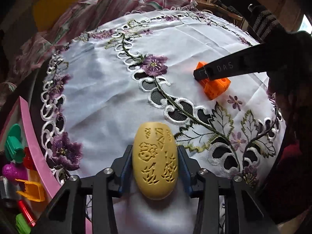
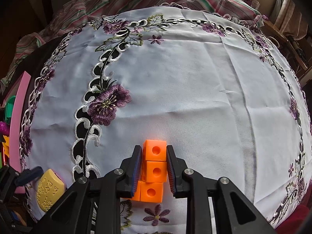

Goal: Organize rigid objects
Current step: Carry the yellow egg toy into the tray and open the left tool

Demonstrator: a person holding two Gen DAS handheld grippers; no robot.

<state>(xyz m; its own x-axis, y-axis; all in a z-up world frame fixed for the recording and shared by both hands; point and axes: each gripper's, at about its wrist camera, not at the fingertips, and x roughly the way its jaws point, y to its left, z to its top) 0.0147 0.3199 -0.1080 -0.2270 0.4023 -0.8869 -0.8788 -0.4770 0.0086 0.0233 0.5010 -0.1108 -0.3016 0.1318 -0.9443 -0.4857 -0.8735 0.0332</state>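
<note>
Our left gripper (image 1: 155, 162) pinches the yellow carved egg (image 1: 155, 159), long axis toward 12 o'clock; pink tray (image 1: 32, 134) at 9. Our right gripper (image 2: 154, 160) clamps the orange block piece (image 2: 154, 167).

Both wrist views look steeply down, close over the embroidered tablecloth (image 1: 109, 89); both show the yellow carved piece (image 1: 155, 159) and orange block piece (image 2: 154, 167).
</note>
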